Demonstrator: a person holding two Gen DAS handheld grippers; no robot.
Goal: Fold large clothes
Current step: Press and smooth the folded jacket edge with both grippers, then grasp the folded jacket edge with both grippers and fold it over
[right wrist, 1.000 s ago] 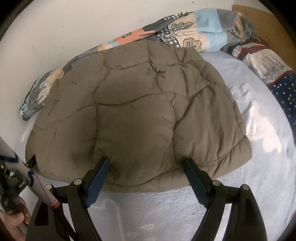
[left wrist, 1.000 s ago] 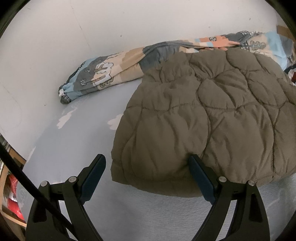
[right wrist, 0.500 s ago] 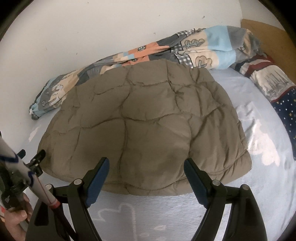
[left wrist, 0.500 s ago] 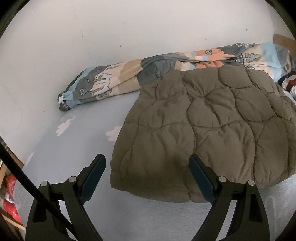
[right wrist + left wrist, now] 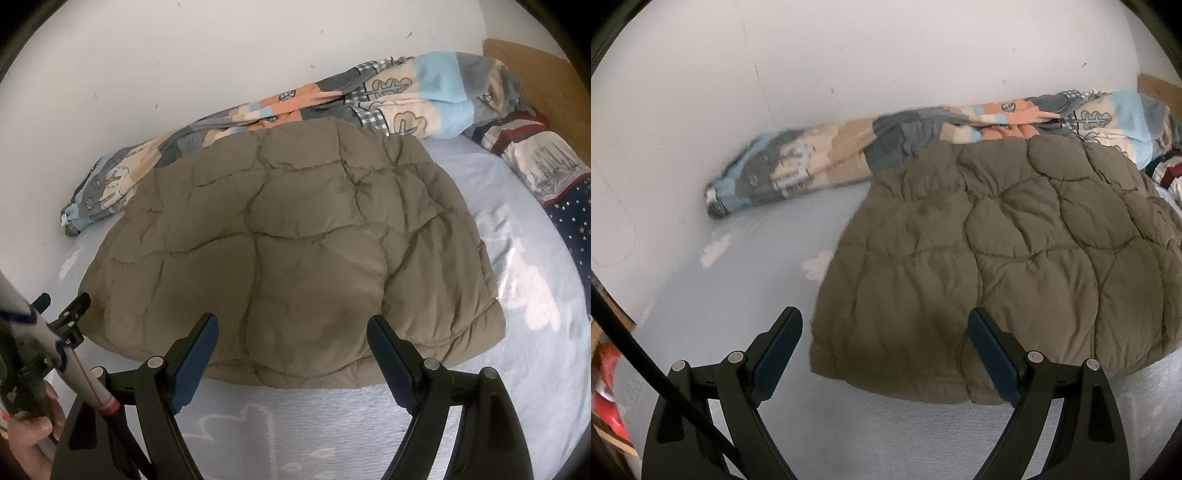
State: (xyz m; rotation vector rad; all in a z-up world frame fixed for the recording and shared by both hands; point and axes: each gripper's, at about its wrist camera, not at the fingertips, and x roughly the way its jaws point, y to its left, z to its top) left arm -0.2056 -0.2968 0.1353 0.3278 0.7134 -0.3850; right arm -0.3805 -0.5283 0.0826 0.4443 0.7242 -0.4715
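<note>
An olive quilted puffer jacket lies folded into a compact rectangle on the pale blue bed sheet. It also shows in the left wrist view. My left gripper is open and empty, just above the jacket's near left corner. My right gripper is open and empty, above the jacket's near edge. The left gripper's tips show at the jacket's left corner in the right wrist view.
A patchwork patterned blanket lies bunched along the white wall behind the jacket, also in the left wrist view. A striped and starry pillow and a wooden headboard are at the right.
Both grippers have drawn back and up from the jacket's near edge, staying open. The jacket lies still.
</note>
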